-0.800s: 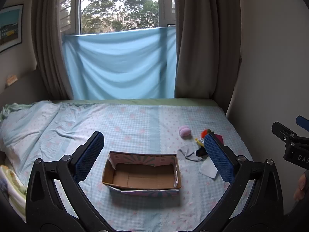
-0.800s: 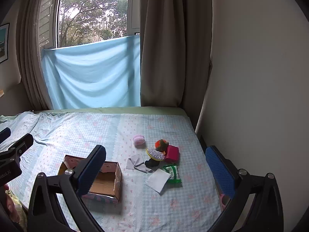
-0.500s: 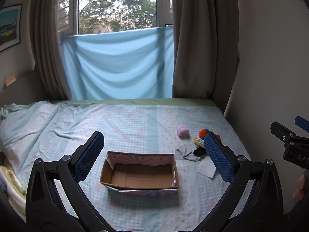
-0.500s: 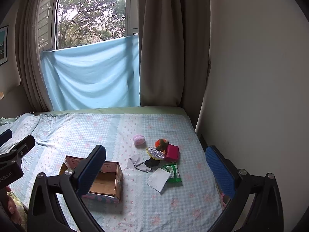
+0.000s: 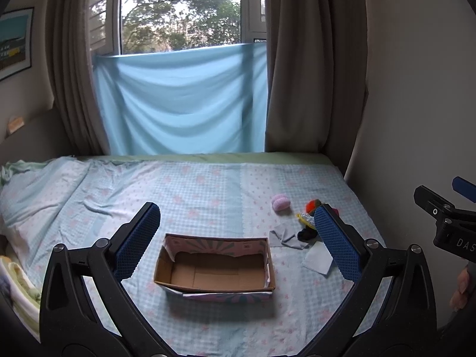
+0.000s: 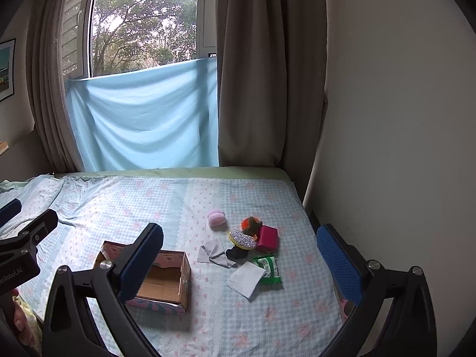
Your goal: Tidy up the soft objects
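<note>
Barely — cardboard box (image 5: 214,263) sits slightly lower; both hand-held grippers stay wide.

Soft daylight enters from the window (image 5: 178,12) at 12 o'clock, dim indoors, with fisheye-bent, dark-vignetted edges.

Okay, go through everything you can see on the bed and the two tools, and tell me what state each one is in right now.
Box: open, empty, upright.
Left tool: open, holding nothing.
Right tool: open, holding nothing.
Pink pouf: loose on the bed, apart from the pile.
Grey cloth: crumpled, outside the box.
White cloth: flat, overlapping the green pack.
Green pack: lying flat.
Red pouch: in the pile.
</note>
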Demonstrator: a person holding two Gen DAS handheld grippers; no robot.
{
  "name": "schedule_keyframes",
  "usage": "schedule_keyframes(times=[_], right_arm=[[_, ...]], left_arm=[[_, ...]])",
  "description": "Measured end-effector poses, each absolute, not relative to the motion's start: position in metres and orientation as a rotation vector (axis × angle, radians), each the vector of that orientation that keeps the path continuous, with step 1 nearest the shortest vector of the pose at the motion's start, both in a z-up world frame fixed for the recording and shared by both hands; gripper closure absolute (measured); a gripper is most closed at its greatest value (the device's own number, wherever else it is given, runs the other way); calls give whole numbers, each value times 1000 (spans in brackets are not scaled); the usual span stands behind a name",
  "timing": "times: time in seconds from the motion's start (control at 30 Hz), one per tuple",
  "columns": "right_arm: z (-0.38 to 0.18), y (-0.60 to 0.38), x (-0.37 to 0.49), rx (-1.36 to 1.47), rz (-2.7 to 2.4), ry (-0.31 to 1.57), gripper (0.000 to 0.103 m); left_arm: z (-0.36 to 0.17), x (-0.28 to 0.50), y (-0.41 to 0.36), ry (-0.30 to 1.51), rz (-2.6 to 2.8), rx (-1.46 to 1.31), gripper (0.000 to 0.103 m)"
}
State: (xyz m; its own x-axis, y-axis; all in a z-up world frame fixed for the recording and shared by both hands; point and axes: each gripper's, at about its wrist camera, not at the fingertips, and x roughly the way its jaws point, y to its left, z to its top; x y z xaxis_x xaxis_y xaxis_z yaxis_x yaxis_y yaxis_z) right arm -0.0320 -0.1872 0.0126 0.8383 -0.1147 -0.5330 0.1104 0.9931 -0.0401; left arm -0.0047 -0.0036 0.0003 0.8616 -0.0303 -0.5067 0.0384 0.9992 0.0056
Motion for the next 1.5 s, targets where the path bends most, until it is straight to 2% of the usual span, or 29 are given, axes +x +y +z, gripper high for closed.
schedule_keyframes(times=[1.5], right_arm=[[15, -189, -35, 13, -113, 563, 0]], left_arm=[[3, -8, -9, 519, -43, 20, 0]])
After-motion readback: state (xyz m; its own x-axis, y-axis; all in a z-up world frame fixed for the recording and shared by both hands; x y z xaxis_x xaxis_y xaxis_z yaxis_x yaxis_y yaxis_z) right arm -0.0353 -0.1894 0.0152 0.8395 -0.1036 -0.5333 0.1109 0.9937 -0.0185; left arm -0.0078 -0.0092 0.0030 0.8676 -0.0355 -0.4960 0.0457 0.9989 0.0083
